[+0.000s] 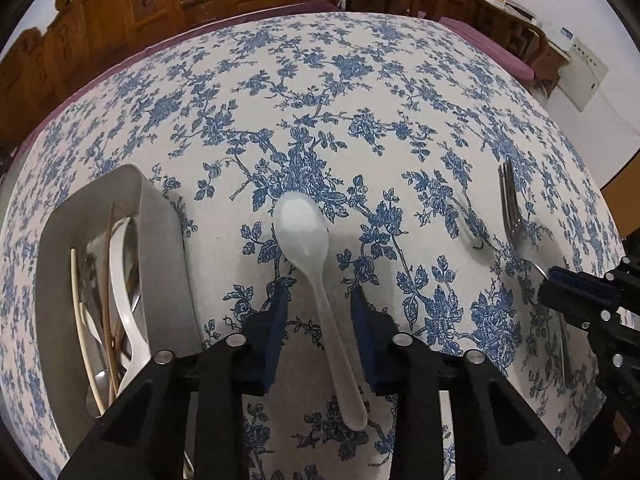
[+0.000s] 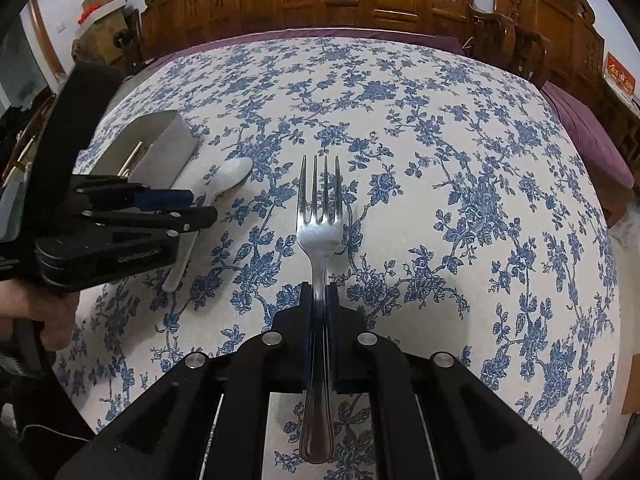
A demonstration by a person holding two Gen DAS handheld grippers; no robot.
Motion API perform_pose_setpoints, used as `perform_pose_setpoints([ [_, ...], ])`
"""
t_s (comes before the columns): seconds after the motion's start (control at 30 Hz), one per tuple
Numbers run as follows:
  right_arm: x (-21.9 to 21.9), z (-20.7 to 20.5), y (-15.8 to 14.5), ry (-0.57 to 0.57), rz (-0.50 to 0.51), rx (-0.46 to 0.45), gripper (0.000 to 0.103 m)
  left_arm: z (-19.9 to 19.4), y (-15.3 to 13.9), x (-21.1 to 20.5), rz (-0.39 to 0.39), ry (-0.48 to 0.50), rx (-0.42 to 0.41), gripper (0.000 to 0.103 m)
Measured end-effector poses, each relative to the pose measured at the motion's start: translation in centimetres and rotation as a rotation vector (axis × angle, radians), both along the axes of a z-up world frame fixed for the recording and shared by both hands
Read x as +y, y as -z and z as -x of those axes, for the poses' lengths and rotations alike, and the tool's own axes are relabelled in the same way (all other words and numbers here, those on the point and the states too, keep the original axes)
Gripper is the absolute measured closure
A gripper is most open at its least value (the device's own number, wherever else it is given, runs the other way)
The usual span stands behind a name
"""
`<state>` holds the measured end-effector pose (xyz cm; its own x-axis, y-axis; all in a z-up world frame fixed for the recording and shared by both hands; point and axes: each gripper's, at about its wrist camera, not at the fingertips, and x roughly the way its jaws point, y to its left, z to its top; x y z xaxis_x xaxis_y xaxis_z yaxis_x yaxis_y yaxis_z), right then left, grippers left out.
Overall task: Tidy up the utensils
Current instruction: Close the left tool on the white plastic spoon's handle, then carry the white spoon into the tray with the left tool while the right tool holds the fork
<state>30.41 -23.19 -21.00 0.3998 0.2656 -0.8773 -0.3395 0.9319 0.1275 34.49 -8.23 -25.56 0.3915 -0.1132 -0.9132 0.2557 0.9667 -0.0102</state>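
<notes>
Left gripper (image 1: 320, 320) half-open, pads either side of the white plastic spoon (image 1: 308, 248) lying mid-surface, not yet pressing. Close squarely on the handle. Right gripper (image 2: 320, 308) clamps the fork (image 2: 320, 248); holder (image 1: 160, 240) near left edge.

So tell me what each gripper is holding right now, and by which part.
The right gripper is shut on the fork at its handle, below the prongs. The left gripper holds nothing; its fingers straddle the spoon handle without touching.
</notes>
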Motion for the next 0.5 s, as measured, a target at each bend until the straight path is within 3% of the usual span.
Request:
perform_pose_setpoints([
  [0.37,0.05,0.23,-0.65,0.003,-0.007,-0.009,0.095,-0.57,0.96,0.10,-0.018,-0.017,0.010,0.079],
  [0.47,0.07,0.25,-0.75,0.003,-0.007,-0.012,0.095,-0.66,0.96,0.25,-0.016,-0.024,0.006,0.096],
  [0.5,0.07,0.23,-0.74,0.003,-0.006,-0.012,0.095,-0.66,0.93,0.32,-0.014,-0.029,0.005,0.097],
])
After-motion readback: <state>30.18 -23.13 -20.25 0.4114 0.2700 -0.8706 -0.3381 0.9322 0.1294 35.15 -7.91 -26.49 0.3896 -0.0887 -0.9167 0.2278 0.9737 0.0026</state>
